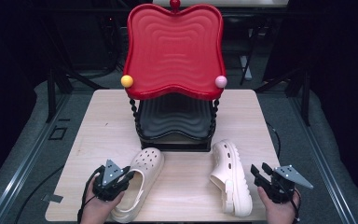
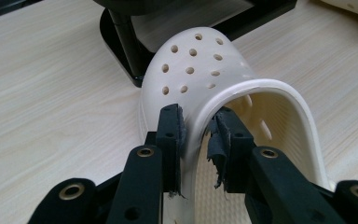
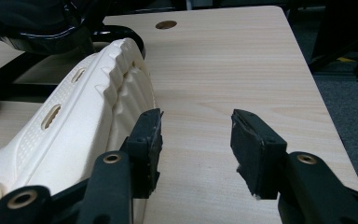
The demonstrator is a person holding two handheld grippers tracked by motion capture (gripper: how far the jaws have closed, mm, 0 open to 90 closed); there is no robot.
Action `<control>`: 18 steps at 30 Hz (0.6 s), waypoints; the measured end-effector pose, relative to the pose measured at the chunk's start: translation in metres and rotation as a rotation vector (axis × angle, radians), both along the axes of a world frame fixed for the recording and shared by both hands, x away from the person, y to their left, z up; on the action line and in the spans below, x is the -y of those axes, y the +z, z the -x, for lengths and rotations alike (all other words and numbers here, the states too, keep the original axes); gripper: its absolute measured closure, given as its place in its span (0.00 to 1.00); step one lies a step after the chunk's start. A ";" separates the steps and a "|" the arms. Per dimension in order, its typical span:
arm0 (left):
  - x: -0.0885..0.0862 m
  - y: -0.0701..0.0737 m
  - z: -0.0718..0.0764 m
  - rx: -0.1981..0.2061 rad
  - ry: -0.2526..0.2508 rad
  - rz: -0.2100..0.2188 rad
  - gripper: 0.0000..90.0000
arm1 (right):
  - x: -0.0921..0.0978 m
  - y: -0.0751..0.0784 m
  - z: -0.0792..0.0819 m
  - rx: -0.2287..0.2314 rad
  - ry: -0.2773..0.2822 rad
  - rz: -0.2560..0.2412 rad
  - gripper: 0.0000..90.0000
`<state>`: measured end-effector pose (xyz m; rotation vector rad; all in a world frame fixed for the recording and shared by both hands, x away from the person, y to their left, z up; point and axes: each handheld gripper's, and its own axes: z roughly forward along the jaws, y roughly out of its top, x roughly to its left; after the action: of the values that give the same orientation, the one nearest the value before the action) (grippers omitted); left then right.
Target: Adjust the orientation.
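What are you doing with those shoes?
A person holds a gripper in each hand at a wooden table. The left gripper is clamped on the rim of one cream perforated foam clog. The right gripper is open beside the other cream clog, lying on its side by the red-and-black two-tier rack.

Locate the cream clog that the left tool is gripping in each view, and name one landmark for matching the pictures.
High view: the left clog lies upright at lower left of the table, heel rim inside the left tool.
Left gripper view: it fills the centre, perforated toe pointing away, rim pinched between the jaws.
Right gripper view: I cannot tell; a cream sliver shows at the left edge.
Shared landmark: the black base of the stand.
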<state>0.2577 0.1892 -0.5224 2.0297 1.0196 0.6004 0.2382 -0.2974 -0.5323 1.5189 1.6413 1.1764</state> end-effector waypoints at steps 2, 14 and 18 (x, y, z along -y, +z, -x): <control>0.003 0.001 0.001 -0.021 0.009 0.010 0.82 | 0.000 0.000 0.000 0.004 -0.001 -0.003 0.59; 0.036 0.004 0.001 -0.093 0.026 0.091 0.80 | 0.000 0.003 0.003 0.009 -0.005 -0.018 0.59; 0.037 0.002 0.002 -0.078 0.008 0.109 0.77 | -0.006 0.009 0.006 0.043 0.012 -0.011 0.63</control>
<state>0.2557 0.1526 -0.5203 1.9672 1.0825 0.4630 0.2319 -0.2919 -0.5230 1.4822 1.6209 1.2177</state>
